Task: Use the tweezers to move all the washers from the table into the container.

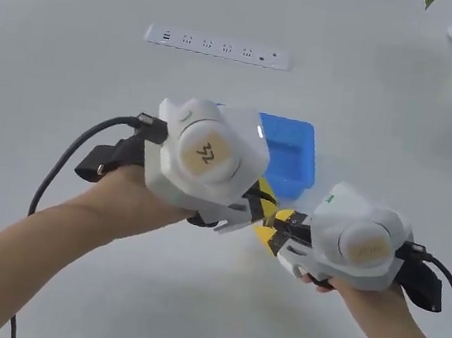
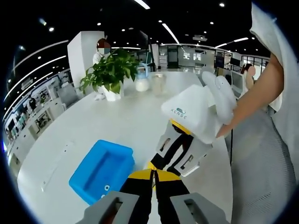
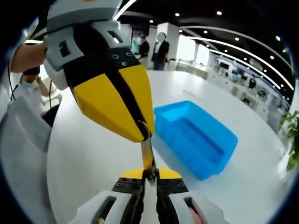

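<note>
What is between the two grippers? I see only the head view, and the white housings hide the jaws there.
Observer: In the right gripper view, thin metal tweezers run from the right gripper, whose jaws are shut on them, up into the closed yellow tips of the left gripper.
Operator: Is any washer inside the container? The left housing covers part of it for me.
Observer: The right gripper view looks down into the blue container. Its floor looks bare, and I can make out no washer there.
</note>
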